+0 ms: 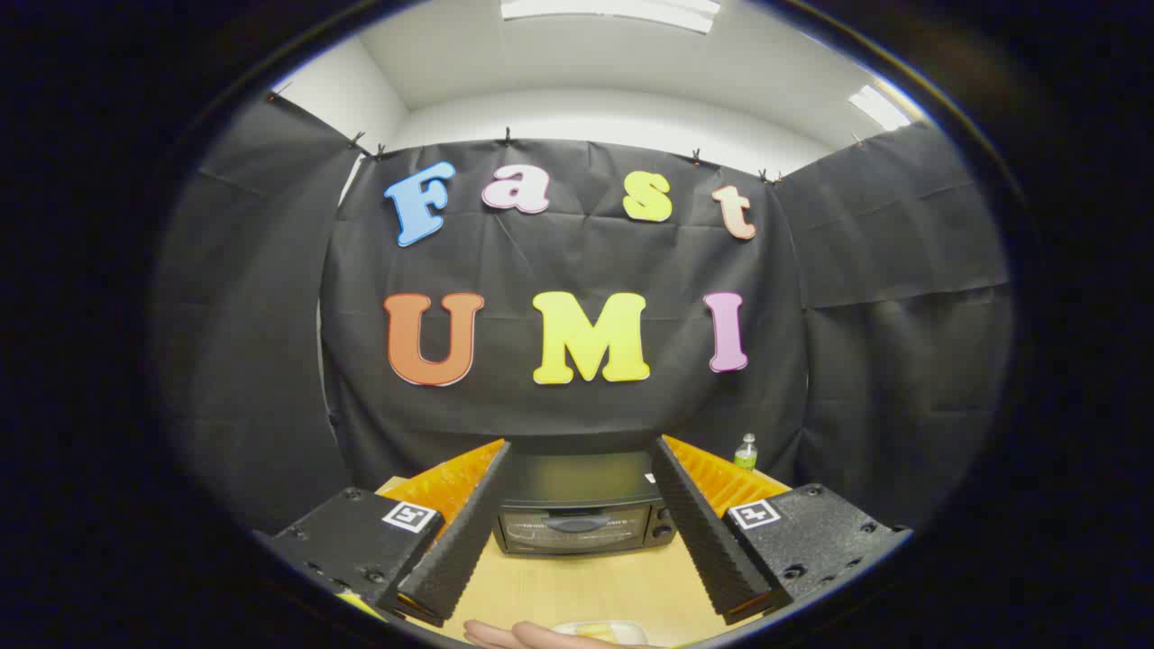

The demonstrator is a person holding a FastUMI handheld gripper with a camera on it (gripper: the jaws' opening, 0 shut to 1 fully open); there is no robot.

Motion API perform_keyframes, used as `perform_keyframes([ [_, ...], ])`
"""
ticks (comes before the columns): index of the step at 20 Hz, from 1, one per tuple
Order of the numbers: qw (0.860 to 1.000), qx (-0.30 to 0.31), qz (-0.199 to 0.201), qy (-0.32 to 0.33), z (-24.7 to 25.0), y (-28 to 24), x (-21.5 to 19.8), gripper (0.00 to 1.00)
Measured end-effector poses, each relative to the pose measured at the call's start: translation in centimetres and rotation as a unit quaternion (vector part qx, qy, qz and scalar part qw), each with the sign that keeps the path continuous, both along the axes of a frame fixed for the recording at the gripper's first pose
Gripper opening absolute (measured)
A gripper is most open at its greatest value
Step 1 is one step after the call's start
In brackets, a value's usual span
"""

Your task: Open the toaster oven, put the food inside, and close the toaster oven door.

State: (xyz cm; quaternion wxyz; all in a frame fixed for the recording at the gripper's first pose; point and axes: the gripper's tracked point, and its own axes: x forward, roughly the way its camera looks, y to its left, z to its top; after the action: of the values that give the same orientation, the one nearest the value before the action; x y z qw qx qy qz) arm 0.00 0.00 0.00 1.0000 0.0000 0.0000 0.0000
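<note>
Oven point(577, 505) sits on the wooden surface point(586, 586), beyond the tongs point(577, 451) and framed between their two fingers, its door shut and the handle across the top of the glass. Nearer than the oven, at the close end of the surface, a hand point(532, 635) lies beside a pale plate point(599, 631) that seems to carry the food. A small bottle point(746, 451) stands behind the oven, off to its right. By my reading the opening step has not begun. The next move calls for bringing the tongs down to the handle and pulling the door forward. Tongs are spread wide, holding and touching nothing.
</note>
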Motion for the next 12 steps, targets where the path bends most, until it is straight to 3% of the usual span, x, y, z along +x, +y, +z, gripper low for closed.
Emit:
perform_keyframes([
  [12,1.0,-0.005,-0.011,0.0,-1.2,-2.6,2.9,1.0],
])
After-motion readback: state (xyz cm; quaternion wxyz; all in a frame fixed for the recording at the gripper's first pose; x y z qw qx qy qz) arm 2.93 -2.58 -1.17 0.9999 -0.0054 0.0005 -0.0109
